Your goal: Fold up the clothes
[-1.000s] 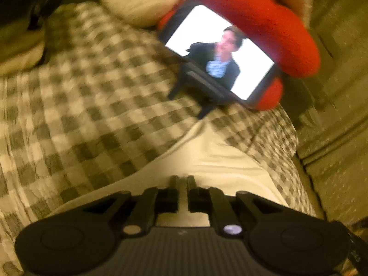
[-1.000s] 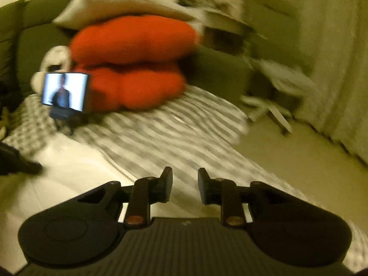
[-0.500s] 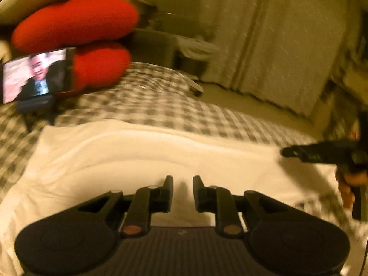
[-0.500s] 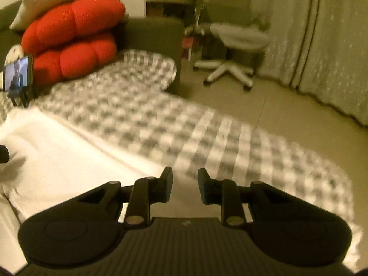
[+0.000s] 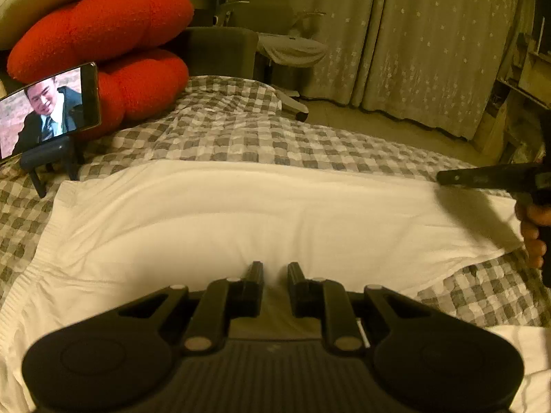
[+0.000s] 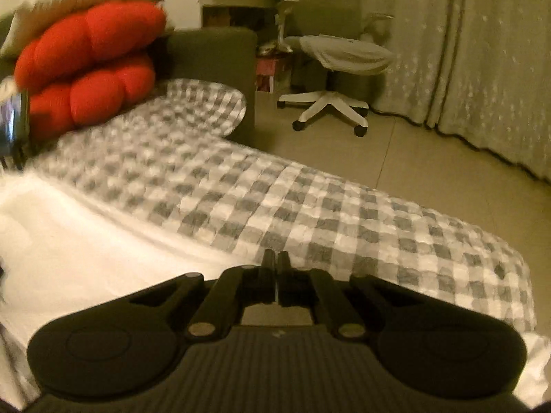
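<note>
— What is seen, starting with the biggest thing?

— A bed covered by a grey-and-white checked bedspread [image 5: 241, 137] is shown, with pale curtains [image 5: 430, 44] hung behind it. A white garment [image 5: 241, 220] is spread flat across the bedspread, in a long band from the left edge of the left wrist view to its right side; in the right wrist view it is seen at lower left [image 6: 69, 241]

— And behind the garment?

— Two red cushions [image 5: 103, 38] are stacked at the head of the bed, and a white swivel chair [image 6: 334, 69] is stood on the floor beyond. A phone [image 5: 48, 110] with a video on its screen is propped on a small stand just in front of the cushions

— How are the grippers held?

— The left gripper [image 5: 275, 272] is held over the near edge of the garment, its fingers parted by a small gap, with nothing gripped between them. The right gripper [image 6: 276, 261] is closed almost completely, only a thin slit being left; whether cloth is pinched there cannot be told. It is seen over the garment's far right end [image 5: 482, 177]
</note>
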A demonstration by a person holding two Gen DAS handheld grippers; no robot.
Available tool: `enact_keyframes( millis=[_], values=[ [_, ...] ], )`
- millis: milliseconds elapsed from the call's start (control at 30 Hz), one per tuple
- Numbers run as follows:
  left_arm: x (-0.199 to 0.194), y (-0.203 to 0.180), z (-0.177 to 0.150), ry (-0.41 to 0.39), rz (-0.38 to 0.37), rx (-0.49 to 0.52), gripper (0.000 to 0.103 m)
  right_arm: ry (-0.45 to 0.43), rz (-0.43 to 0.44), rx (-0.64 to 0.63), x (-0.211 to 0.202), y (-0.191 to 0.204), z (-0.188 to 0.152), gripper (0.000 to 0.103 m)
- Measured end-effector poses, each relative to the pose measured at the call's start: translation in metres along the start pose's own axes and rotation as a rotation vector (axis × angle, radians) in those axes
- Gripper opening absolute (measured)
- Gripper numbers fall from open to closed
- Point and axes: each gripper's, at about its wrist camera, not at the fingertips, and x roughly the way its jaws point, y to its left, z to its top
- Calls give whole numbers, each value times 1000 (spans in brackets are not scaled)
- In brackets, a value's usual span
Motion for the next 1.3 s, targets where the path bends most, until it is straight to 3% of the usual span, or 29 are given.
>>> enact_keyframes(
  millis=[67,233,400,533,733,833,867,1067,1133,1167,1300],
  values=[
    [-1,2,1,-6,-7,-15,17,-29,-31,40,-13,-20,2,56],
    [-2,5,4,-23,0,-39,17,-44,-265,237,-34,-100,-17,56],
    [-2,5,5,-28,1,-46,17,-59,-394,348,-56,-149,-44,51],
    [-1,0,5,-26,-12,-33,17,-46,-423,498,-68,-178,-60,51],
    [3,-3,5,-18,-1,-32,17,42,-363,691,-87,-194,-82,51],
    [1,-2,6,-19,-10,-41,17,37,-307,763,-105,-197,-82,45],
    [0,-3,6,-21,-11,-40,17,25,-280,798,-111,-199,-83,39],
    [3,-7,5,-17,-11,-27,17,88,-170,801,-109,-187,-74,36],
    [4,-10,4,-16,-6,-15,17,106,-209,767,-104,-182,-72,27],
    [4,-10,4,-13,-5,-11,17,104,-234,756,-103,-181,-70,8],
    [3,-9,3,0,-8,-2,17,50,-299,726,-123,-177,-63,5]
  ],
)
